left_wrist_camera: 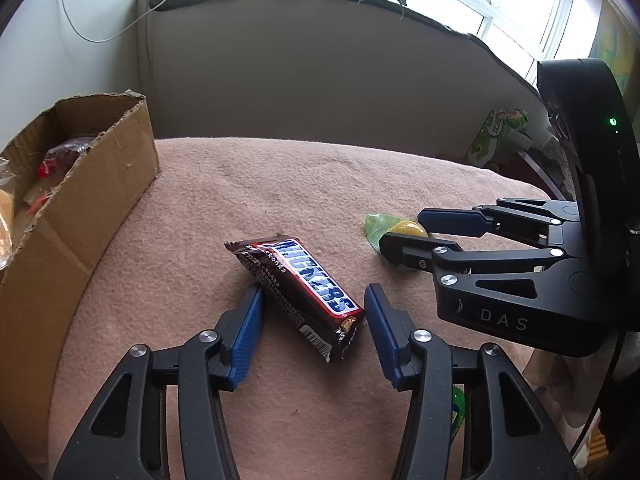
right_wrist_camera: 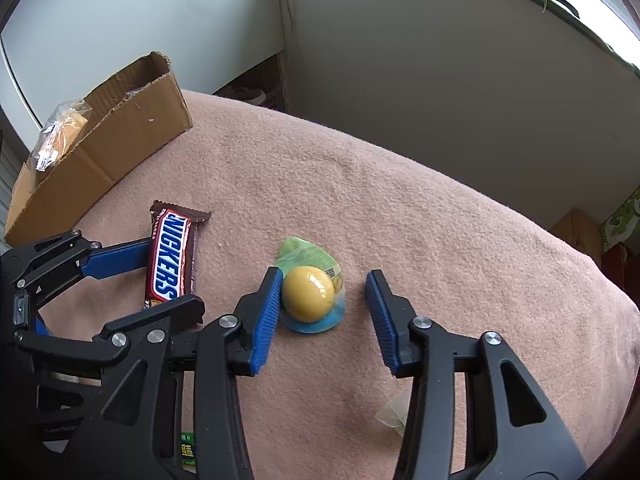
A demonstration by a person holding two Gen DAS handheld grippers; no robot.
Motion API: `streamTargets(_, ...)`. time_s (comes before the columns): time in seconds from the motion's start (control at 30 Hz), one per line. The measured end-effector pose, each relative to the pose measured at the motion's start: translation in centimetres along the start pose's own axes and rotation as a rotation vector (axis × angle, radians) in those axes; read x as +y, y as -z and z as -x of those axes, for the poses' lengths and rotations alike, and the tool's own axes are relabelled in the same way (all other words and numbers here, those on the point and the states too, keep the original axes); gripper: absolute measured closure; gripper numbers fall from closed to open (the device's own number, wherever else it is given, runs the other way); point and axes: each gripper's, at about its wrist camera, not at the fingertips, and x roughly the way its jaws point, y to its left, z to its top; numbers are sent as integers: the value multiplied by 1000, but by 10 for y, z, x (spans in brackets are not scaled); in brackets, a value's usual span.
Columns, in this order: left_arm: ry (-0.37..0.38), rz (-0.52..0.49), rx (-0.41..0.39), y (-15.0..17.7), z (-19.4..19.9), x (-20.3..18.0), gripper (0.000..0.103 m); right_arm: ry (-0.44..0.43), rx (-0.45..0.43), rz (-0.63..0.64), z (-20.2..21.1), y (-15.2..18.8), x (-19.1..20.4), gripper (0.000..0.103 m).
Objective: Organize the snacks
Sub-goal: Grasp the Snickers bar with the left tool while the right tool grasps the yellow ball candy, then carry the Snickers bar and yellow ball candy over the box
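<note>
A brown Snickers bar [left_wrist_camera: 304,284] lies slantwise on the pink blanket [left_wrist_camera: 280,184]. My left gripper [left_wrist_camera: 313,289] straddles it; the left pad [left_wrist_camera: 246,332] rests against the bar's side, and the right pad [left_wrist_camera: 380,332] stands just off its end. A yellow jelly cup [right_wrist_camera: 308,294] with a green lid lies to the right of the bar [right_wrist_camera: 170,256]. My right gripper [right_wrist_camera: 325,272] straddles the cup: its left pad [right_wrist_camera: 266,312] touches the cup, its right pad [right_wrist_camera: 380,316] is well apart. Both grippers are open. A torn cardboard box [left_wrist_camera: 100,184] stands at the left.
The box [right_wrist_camera: 120,136] holds a clear bread pack [right_wrist_camera: 60,132] and a red-wrapped snack [left_wrist_camera: 64,152]. A green packet [left_wrist_camera: 496,136] stands past the blanket's far right edge. A pale wrapper [right_wrist_camera: 394,412] lies under my right gripper. A wall rises behind the blanket.
</note>
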Motion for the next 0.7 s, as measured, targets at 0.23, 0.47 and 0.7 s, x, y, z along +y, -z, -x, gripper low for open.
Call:
streamTargets(0.23,44,50,0,0,5,18,67,10,-1,15,1,0,1,72)
streamTargets(0.47,52,64,-3,1,8,22,70,16,-9,12,4,3,0,73)
streamTargets(0.7,62,86,-13,4,13,26,70,13,-42,-7,17,6,-4,73)
